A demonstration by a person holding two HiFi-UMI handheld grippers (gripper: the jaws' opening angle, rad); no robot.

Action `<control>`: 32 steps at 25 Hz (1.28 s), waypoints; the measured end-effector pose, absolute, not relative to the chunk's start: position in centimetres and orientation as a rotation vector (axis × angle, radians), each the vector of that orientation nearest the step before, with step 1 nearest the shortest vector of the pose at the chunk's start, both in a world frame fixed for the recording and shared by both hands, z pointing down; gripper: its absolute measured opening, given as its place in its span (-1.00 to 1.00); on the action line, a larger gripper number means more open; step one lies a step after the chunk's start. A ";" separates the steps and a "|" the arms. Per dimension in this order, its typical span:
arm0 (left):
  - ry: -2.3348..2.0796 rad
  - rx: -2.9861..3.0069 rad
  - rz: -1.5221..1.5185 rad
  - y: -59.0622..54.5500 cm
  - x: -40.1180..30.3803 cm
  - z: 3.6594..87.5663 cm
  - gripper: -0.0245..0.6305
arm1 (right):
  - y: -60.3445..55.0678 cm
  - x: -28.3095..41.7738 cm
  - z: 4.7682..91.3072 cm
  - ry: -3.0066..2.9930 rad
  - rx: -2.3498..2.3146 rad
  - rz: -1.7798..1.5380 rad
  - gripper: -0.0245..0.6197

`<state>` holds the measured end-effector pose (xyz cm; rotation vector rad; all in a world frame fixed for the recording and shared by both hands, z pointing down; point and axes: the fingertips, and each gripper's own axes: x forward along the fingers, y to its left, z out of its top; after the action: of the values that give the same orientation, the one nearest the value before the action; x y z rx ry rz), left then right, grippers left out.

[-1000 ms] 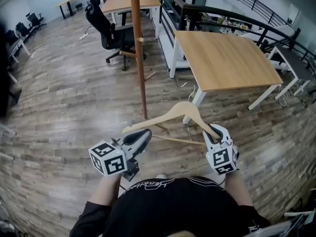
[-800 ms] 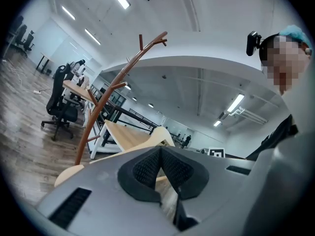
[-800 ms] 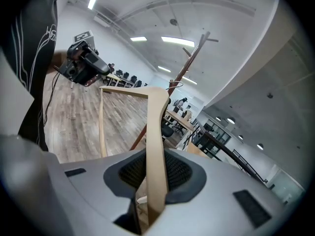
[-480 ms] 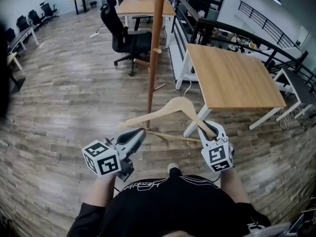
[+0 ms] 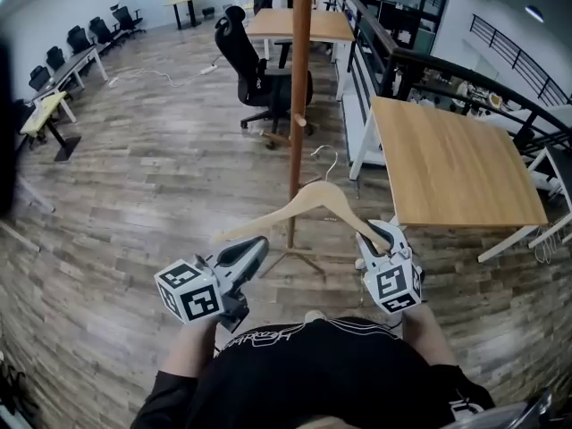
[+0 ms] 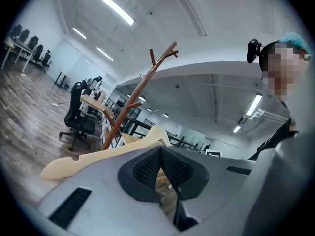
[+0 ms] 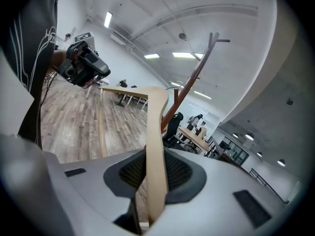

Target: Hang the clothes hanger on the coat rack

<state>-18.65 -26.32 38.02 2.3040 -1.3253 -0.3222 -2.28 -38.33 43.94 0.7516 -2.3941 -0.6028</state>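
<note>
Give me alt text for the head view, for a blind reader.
From above, a person holds a wooden hanger just before a brown coat rack pole. The right tool clamps one arm; the left tool has its tip at the other end. A desk and office chair stand beyond.

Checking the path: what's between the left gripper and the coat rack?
The hanger crosses just past the left gripper, with the coat rack behind it, in the left gripper view.
</note>
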 end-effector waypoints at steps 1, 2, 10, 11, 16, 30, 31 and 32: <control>-1.342 2.298 -0.321 -26.8 -18.8 37.9 -0.91 | -39.1 -2.6 43.8 -2.404 0.744 -0.610 -0.57; -1.357 2.292 -0.320 -27.2 -18.8 37.7 -0.91 | -39.8 -3.0 43.7 -2.415 0.736 -0.615 -0.57; -1.459 2.240 -0.346 -30.0 -19.6 37.0 -0.91 | -44.8 -5.9 41.4 -2.469 0.656 -0.715 -0.57; -1.472 2.234 -0.350 -30.2 -19.7 37.0 -0.91 | -45.3 -6.2 41.2 -2.473 0.648 -0.727 -0.57; -1.521 2.200 -0.372 -31.0 -20.3 37.2 -0.91 | -47.1 -7.7 41.3 -2.498 0.598 -0.744 -0.57; -1.581 2.078 -0.383 -33.6 -21.3 39.7 -0.91 | -51.0 -9.7 45.0 -2.499 0.477 -0.688 -0.56; -1.584 2.070 -0.384 -33.7 -21.4 39.9 -0.90 | -51.2 -9.9 45.3 -2.497 0.471 -0.686 -0.56; -1.588 2.063 -0.385 -33.8 -21.6 40.0 -0.91 | -51.4 -10.1 45.5 -2.495 0.464 -0.685 -0.56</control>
<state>-21.55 -33.84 39.98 2.0627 -1.5878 -0.3846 -10.12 -51.45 45.50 0.4641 -2.4952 -0.6845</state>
